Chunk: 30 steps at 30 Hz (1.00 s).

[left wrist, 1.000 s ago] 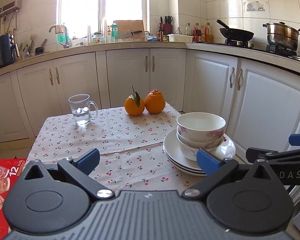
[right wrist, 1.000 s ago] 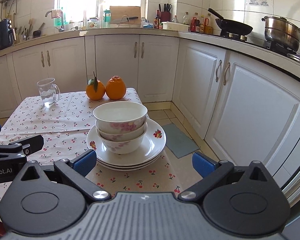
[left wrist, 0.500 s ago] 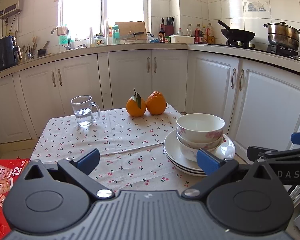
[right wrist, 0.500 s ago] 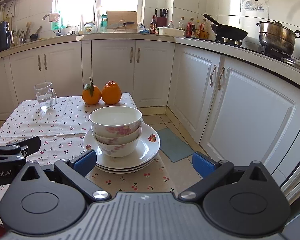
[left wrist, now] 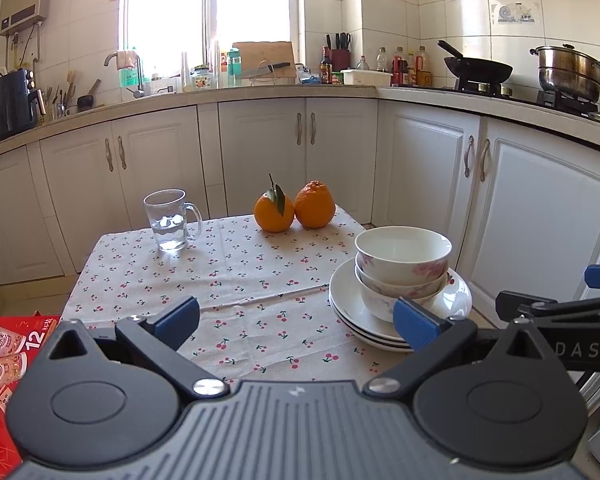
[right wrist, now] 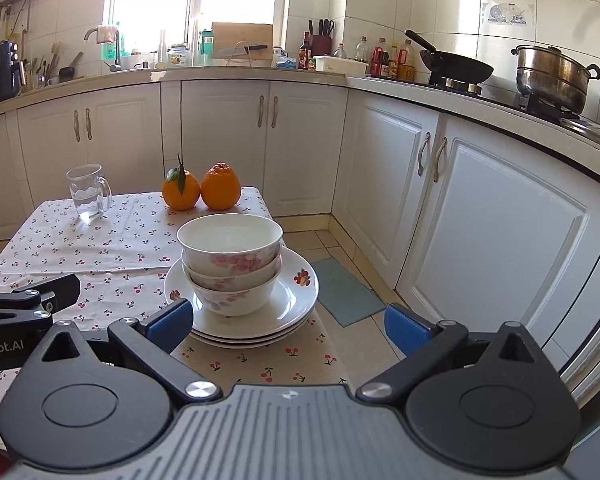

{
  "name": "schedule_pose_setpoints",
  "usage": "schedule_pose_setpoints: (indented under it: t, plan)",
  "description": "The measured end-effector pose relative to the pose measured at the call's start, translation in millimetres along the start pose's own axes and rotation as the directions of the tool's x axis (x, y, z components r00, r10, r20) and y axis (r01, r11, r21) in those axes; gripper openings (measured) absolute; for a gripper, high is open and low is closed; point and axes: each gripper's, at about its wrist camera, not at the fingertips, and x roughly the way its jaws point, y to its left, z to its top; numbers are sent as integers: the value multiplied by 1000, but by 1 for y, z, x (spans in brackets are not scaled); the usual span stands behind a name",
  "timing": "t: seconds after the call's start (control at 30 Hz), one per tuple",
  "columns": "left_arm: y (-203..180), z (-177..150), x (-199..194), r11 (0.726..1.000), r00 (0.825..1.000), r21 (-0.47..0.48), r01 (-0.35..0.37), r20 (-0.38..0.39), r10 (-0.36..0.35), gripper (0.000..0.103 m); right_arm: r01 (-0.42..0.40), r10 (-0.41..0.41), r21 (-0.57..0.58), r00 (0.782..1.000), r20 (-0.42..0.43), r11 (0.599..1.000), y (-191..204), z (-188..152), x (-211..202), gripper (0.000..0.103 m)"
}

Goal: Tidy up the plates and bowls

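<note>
A stack of white floral bowls sits nested on a stack of white plates at the right edge of the cherry-print table. My left gripper is open and empty, held above the table's near side, left of the stack. My right gripper is open and empty, just in front of the stack and a little to its right. Each gripper shows at the edge of the other's view.
A glass mug with water and two oranges stand at the table's far side. A red box lies at the left. White cabinets and a floor mat lie to the right.
Both grippers have drawn back and risen slightly, so the dish stack sits a little farther off in both views. The dishes have not moved.
</note>
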Motion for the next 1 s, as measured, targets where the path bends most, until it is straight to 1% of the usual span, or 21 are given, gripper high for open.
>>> schedule_pose_setpoints:
  t: [1.0]
  plan:
    - [0,0,1,1000,1000,-6,-8,-9,7,102,7,-7,-5,1000,8,1000,-1,1,-2,103]
